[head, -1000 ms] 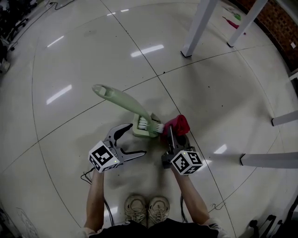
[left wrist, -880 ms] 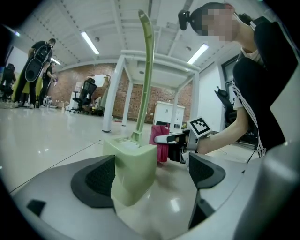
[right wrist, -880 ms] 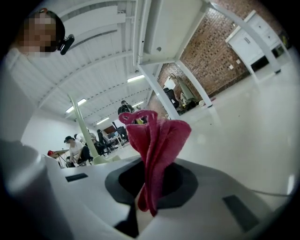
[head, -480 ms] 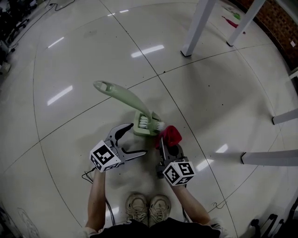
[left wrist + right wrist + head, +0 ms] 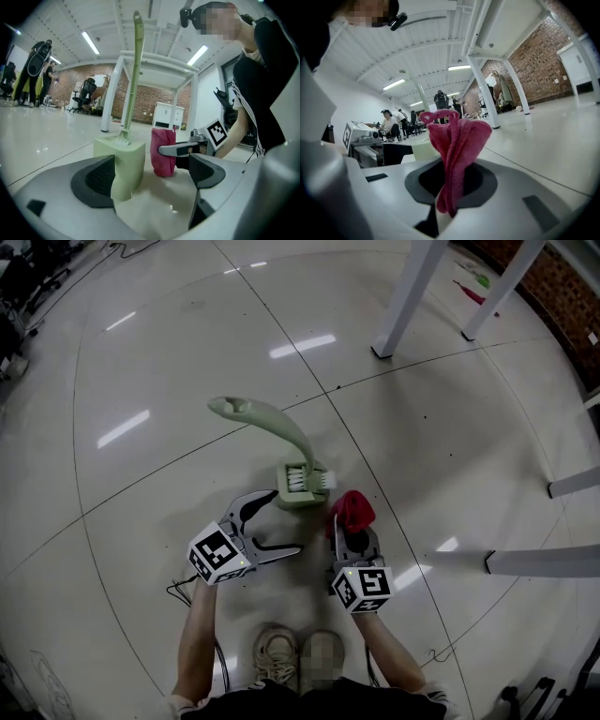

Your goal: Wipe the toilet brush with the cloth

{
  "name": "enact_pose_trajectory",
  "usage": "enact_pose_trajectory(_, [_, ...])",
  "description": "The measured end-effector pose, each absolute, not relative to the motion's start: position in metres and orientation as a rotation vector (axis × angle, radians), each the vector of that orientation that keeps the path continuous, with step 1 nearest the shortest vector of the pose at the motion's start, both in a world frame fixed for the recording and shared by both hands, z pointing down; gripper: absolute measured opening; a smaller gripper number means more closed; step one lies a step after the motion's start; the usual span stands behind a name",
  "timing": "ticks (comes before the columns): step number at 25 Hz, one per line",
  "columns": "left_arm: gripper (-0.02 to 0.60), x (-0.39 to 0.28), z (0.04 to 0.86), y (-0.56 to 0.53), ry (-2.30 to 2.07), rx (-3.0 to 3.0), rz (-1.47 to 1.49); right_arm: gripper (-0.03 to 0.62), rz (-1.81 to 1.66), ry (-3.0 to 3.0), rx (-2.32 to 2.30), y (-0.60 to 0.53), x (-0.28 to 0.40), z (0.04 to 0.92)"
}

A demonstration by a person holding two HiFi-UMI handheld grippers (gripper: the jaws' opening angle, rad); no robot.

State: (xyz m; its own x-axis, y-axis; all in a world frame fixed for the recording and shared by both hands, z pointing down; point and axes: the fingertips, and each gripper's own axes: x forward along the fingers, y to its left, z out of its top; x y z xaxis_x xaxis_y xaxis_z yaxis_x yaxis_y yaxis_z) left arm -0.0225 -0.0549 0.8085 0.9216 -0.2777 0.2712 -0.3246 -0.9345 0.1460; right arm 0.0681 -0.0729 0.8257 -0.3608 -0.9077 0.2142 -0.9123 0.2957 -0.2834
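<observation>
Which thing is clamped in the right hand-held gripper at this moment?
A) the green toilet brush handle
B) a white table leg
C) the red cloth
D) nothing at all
C: the right gripper view shows the red cloth pinched between the jaws of the right hand-held gripper, while the toilet brush stands in its holder on the floor.
</observation>
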Motion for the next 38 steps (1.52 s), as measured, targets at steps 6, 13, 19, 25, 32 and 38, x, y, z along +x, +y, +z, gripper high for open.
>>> enact_pose_trajectory(6, [0.472,-0.023,0.809,-0.054,-0.457,2.89,0.363,0.031,0.453,-2.57,1.574,-0.065,0.028,0.828])
enact_pose_trajectory(13, [0.472,-0.023,0.808,-0.052,-0.407,2.894,0.35,0.031,0.416,-2.617,1.479,-0.066,0.002,0.827])
enact_pose_trajectory(19, [0.472,-0.023,0.809,-0.046,-0.35,2.909,0.39,0.031,0.408,-2.648,1.367,-0.061,-0.016,0.835])
enact_pose_trajectory(25, [0.472,-0.031,0.79,-0.044,-0.362,2.888,0.209,0.031,0.424,-2.705,1.279,-0.063,-0.032,0.835])
enact_pose_trajectory(32, [0.472,-0.061,0.783,-0.046,-0.461,2.889,0.209,0.031,0.4,-2.713,1.215,-0.061,-0.055,0.836])
enact_pose_trajectory(38, [0.472,-0.081,0.747,-0.066,-0.55,2.833,-0.056,0.031,0.425,-2.842,1.128,-0.051,-0.073,0.801])
